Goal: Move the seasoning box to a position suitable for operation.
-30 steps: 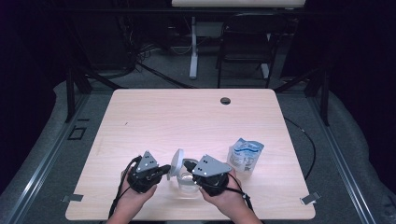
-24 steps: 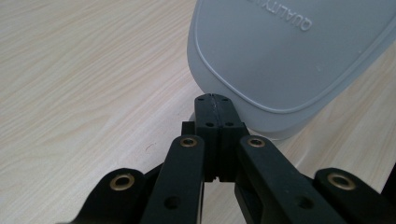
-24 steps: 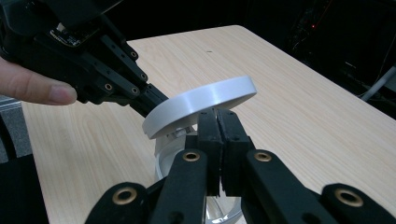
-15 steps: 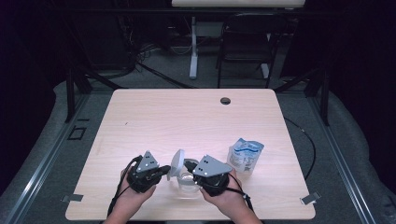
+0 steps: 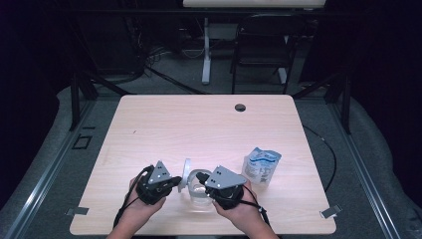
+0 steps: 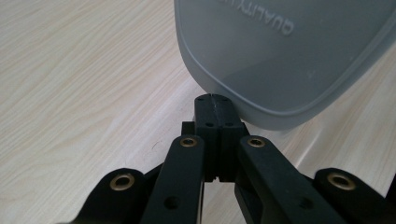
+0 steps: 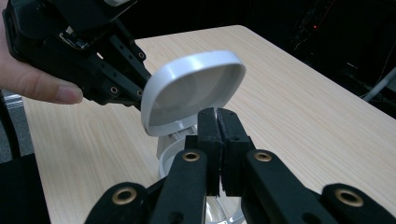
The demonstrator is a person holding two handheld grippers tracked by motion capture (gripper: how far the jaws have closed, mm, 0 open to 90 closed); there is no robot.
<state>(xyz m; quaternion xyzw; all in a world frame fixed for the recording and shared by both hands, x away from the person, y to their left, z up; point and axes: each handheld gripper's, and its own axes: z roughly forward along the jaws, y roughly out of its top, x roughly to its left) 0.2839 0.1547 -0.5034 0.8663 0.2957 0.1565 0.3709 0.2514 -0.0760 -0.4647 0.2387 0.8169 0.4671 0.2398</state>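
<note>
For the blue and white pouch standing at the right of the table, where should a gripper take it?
The pouch stands upright and apart from the container, so probably pinch its flat upper edge from above, jaws across the thin faces. The right gripper is nearer, but shut at the container's rim.

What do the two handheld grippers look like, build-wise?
Both are matte black. The left gripper and right gripper each carry a grey three-cornered plate with small holes on top and trail a thin black cable toward the person. In the gripper views, the flat black fingers hang on black link bars with brass-coloured bushings at the pivots. The forearms are bare, no sleeves in view.
</note>
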